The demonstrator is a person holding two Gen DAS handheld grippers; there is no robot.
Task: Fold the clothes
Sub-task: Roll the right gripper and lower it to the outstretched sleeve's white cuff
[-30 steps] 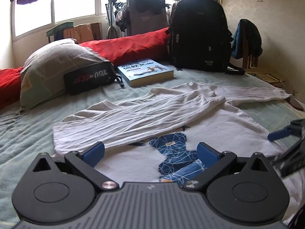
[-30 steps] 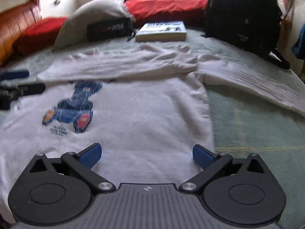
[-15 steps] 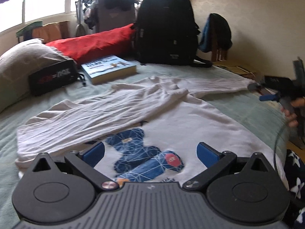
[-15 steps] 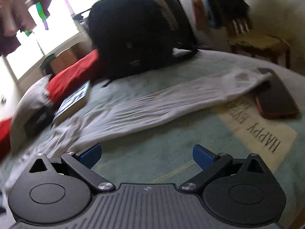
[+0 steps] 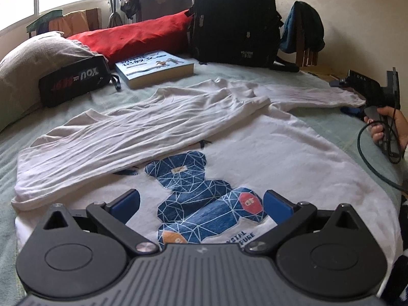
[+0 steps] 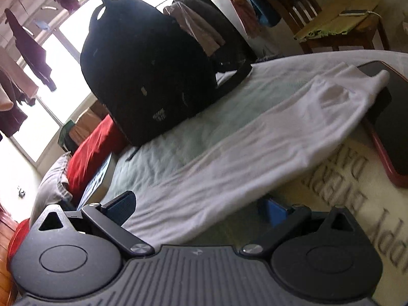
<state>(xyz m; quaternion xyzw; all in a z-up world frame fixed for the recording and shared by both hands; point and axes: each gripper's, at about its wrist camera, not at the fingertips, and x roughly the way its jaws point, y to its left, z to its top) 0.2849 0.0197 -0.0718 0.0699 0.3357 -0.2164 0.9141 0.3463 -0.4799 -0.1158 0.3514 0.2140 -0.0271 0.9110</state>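
Now right gripper, jaws wide and empty, has swung from shirt body to the outstretched sleeve on bed; left gripper spread, hovering. Sleeve fold likely next.

On the green bedspread a black backpack stands against a red cushion, with a blue book and a black pouch lying beside a grey pillow, while a red-edged phone lies near a wooden chair.
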